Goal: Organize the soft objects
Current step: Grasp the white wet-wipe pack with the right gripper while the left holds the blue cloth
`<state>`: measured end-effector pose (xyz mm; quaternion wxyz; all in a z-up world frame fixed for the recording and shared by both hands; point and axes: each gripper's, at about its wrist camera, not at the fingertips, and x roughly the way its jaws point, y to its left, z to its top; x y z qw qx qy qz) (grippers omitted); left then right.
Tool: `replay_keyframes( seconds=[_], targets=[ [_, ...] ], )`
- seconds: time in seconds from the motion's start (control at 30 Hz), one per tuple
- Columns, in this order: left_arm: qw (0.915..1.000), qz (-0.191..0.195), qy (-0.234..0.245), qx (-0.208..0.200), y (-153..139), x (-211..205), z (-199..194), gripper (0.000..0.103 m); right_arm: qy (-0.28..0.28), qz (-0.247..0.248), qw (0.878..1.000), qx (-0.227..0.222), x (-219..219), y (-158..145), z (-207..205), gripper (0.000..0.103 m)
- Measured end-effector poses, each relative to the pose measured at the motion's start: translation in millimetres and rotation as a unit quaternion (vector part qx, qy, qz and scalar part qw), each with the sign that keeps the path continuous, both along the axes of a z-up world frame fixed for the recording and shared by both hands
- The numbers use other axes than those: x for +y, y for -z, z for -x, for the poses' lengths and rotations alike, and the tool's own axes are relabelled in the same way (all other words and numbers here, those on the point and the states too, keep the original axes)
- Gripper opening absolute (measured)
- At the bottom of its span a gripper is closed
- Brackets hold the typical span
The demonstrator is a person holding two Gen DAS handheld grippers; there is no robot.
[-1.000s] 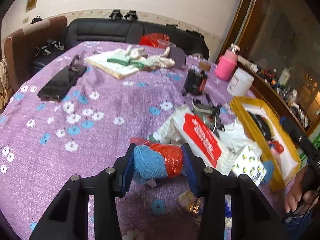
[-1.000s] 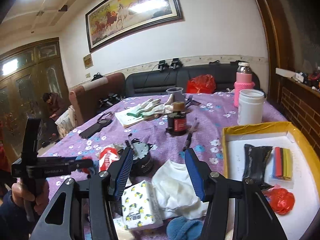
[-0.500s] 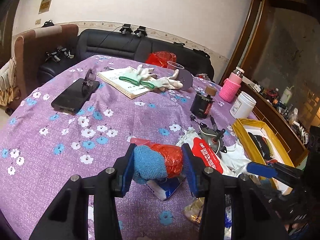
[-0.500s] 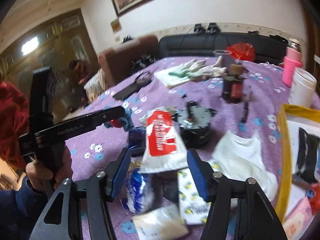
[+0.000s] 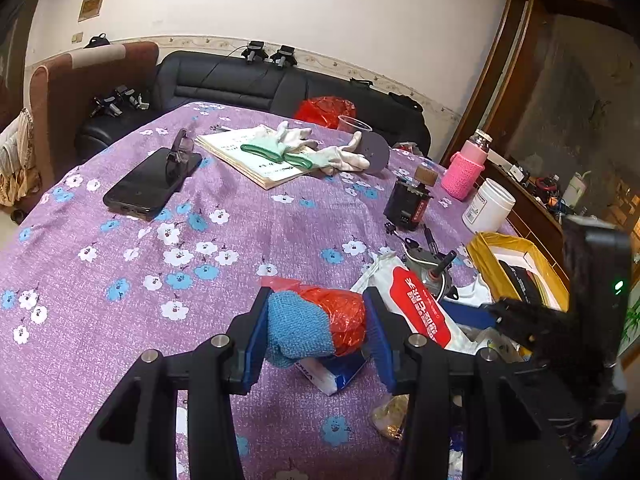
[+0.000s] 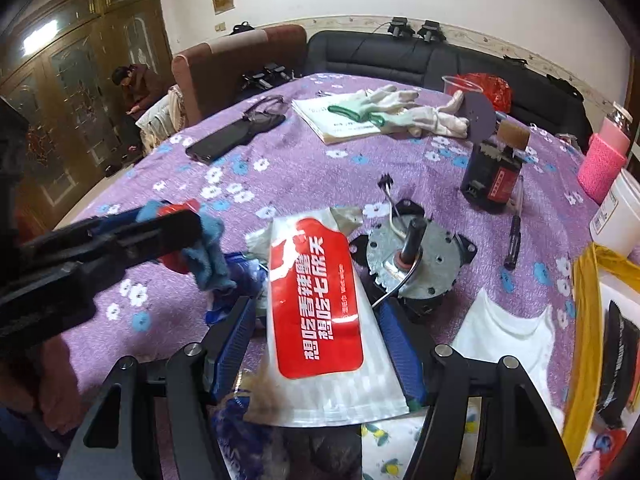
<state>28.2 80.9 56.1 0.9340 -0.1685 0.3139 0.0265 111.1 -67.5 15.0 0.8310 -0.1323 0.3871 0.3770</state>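
**Sorting soft things off a crowded worktop**

Covering nearly everything in view, the worktop wears a purple flowered cloth and carries a mix of hard and soft items, so the job, as I judge it, is to pick the soft ones out and gather them. At its right edge sits the yellow tray, already holding a dark strip and a few coloured pieces; it looks like the collecting place, which would explain why it stands within easy reach of both hands.

Near the middle lies the white cloth, flat just beside the tray and touched by neither claw. Beside it the motor stands hard and heavy, probably to be left where it is.

The snack bag, white with a red label, lies between the blades of the right claw. Those jaws have just been closing around the bag, yet a gap shows on each side, so I read them as open, not yet pinching. The bag's lower end overlaps other wrappers, which could drag along.

The left claw is clamped on a small bundle, blue knit and red crinkled plastic pressed together, held clear above the cloth, likely so it stays out of the way while the right hand works.
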Motion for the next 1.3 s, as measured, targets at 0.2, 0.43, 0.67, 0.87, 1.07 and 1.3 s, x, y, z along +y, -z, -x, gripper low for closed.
replay_keyframes(
  seconds=[0.2, 0.43, 0.67, 0.87, 1.07, 1.3],
  targets=[
    [1.0, -0.008, 0.004, 0.0, 1, -5, 0, 0.044, 0.014, -0.041, 0.999, -0.016, -17, -6, 14, 0.049],
    [0.999, -0.043, 0.014, 0.001, 2, -19, -1, 0.044, 0.015, -0.112, 0.992, -0.049, -43, -28, 38, 0.048],
    [0.997, -0.076, 0.015, 0.003, 3, -29, -2, 0.044, 0.052, -0.149, 0.985, -0.067, -65, -42, 34, 0.048],
    [0.9926, -0.121, 0.014, -0.007, 2, -42, 1, 0.044, 0.056, -0.15, 0.985, -0.067, -68, -43, 35, 0.048],
    [0.9885, -0.15, 0.015, -0.018, 0, -51, 4, 0.044, 0.066, -0.151, 0.984, -0.069, -73, -42, 34, 0.048],
    [0.9829, -0.181, 0.014, -0.032, -3, -60, 9, 0.044, 0.083, -0.162, 0.981, -0.067, -85, -43, 29, 0.048]
  ],
)
